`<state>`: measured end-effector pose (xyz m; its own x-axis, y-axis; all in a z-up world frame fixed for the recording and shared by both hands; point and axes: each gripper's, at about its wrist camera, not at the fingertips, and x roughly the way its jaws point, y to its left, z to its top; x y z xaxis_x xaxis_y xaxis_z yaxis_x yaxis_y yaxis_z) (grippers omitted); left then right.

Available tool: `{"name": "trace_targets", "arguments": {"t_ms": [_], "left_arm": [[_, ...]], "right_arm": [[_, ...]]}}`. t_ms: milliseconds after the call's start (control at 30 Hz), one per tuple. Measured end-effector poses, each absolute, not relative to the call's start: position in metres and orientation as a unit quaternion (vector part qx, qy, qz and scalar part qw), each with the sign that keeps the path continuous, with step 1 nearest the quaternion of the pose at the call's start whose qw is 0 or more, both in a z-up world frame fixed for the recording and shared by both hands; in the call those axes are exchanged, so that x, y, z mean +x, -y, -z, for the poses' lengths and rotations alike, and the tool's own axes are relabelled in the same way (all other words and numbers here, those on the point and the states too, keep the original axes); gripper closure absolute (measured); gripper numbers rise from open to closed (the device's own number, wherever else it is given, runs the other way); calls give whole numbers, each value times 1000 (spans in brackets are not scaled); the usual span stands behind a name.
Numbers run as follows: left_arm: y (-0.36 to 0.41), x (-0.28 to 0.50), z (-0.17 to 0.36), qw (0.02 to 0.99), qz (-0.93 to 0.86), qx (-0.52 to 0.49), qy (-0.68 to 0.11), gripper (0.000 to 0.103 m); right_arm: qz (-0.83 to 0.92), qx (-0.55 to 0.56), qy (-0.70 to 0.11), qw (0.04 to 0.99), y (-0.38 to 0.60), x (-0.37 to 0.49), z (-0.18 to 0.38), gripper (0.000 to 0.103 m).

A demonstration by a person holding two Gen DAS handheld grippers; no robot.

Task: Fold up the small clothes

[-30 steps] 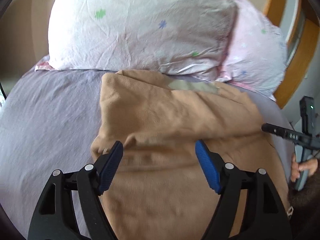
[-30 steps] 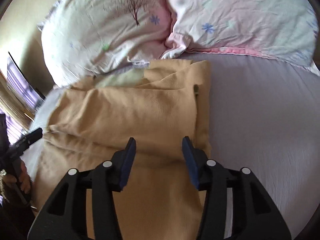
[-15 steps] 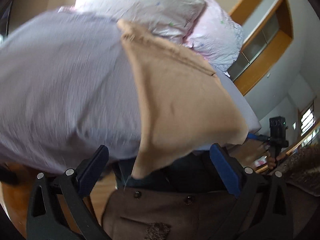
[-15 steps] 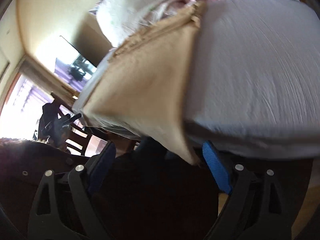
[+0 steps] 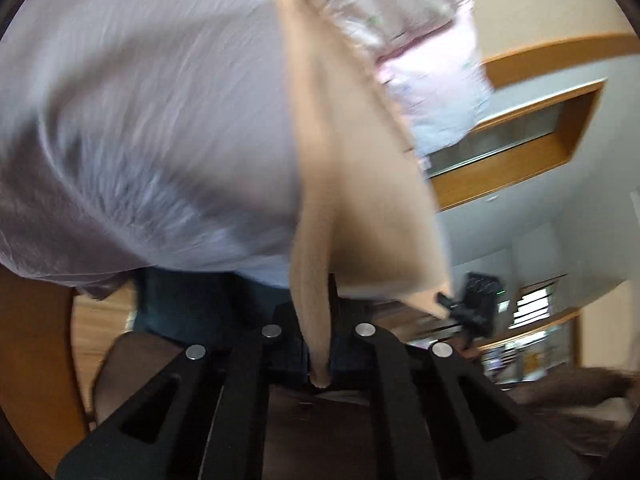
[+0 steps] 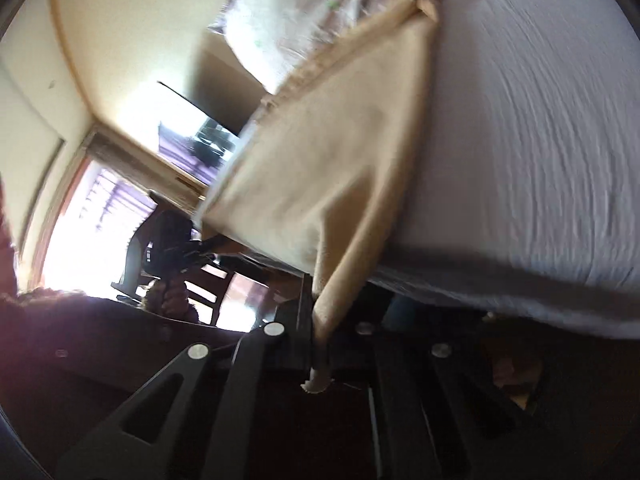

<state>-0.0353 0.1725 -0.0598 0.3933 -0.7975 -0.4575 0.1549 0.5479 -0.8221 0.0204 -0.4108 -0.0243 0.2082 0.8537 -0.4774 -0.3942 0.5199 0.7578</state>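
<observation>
My left claw (image 5: 318,344) is pressed together on one near corner of the tan garment (image 5: 360,184), and my right claw (image 6: 320,344) pinches the other near corner. The cloth stretches from both claws up over the edge of the bed (image 5: 140,120), its far end lying by the pillows (image 5: 420,40) on the lavender sheet. Only a narrow strip sits in each pinch, so I judge a hard pull could slip a corner free and let that side drop off the bed. Uneven tension between my hands would skew the fold line, and the far layers could bunch.
</observation>
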Motion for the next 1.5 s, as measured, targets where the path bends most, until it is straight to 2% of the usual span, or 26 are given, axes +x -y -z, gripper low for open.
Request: {"name": "trace_targets", "arguments": {"t_ms": [167, 333, 433, 567, 767, 833, 867, 900, 967, 1000, 1033, 1067, 1167, 1400, 1500], "left_arm": [[-172, -13, -19, 801, 346, -310, -377, 98], [-169, 81, -67, 848, 297, -280, -338, 98], [-168, 155, -71, 859, 250, -287, -342, 99], [-164, 236, -50, 857, 187, -288, -385, 99], [-179, 296, -18, 832, 147, -340, -412, 99], [-182, 303, -14, 824, 154, -356, -414, 98], [-185, 306, -12, 818, 158, -368, -414, 98], [-190, 309, -12, 811, 162, -385, -409, 98], [-202, 310, -15, 814, 156, -409, -382, 89], [-208, 309, -19, 821, 147, -413, -365, 61], [-215, 304, -24, 830, 136, -412, -350, 27], [-219, 300, -29, 838, 125, -407, -340, 15], [-217, 279, -37, 845, 137, -369, -363, 12], [-186, 248, -8, 809, 173, -331, -453, 13], [-177, 247, -3, 818, 163, -307, -459, 14]], "right_arm": [[-449, 251, -351, 782, 420, 51, -46, 98], [-408, 265, -289, 825, 413, 145, -92, 98], [-356, 286, -298, 838, 399, 214, -88, 98], [-265, 313, -360, 838, 376, 319, -51, 98], [-194, 342, -402, 827, 368, 380, -7, 97], [-171, 348, -416, 822, 365, 390, 2, 91], [-157, 350, -426, 819, 364, 396, 8, 73], [-138, 350, -432, 820, 363, 401, 12, 50], [-138, 365, -421, 819, 365, 406, 17, 47], [-136, 368, -420, 818, 365, 407, 17, 47], [-132, 367, -418, 820, 366, 407, 17, 47], [-124, 363, -414, 825, 368, 405, 14, 47], [-100, 332, -376, 859, 377, 379, -11, 31], [-180, 313, -345, 867, 375, 323, -39, 22], [-210, 298, -338, 867, 373, 301, -47, 19]]}}
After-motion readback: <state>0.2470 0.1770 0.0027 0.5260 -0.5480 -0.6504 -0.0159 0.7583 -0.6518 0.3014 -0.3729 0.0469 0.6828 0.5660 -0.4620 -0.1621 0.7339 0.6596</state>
